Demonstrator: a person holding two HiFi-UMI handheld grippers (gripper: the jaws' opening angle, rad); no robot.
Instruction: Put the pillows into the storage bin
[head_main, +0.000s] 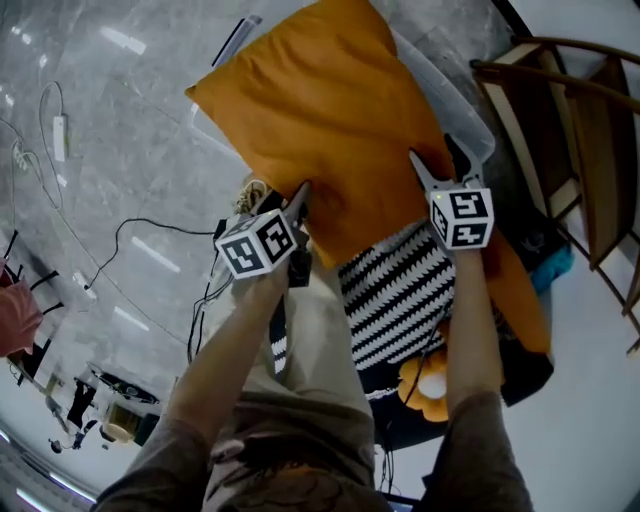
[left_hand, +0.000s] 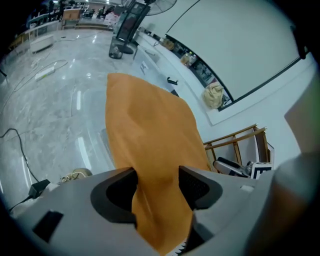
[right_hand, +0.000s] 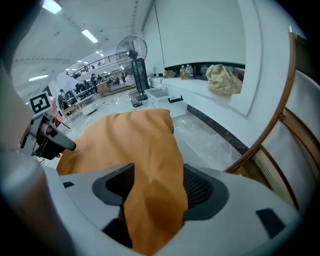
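over the storage bin, left gripper and right gripper fingers slack around orange pillow; withdraw straight, avoid snagging.

Bin mouth: covered by the large orange fabric pillow; only an edge of the clear plastic storage bin is left exposed.
Right side: closed off by the brown wooden slatted frame.
Left side: open grey marble floor, crossed by thin black cables.
Near side: blocked by the black-and-white striped pillow.
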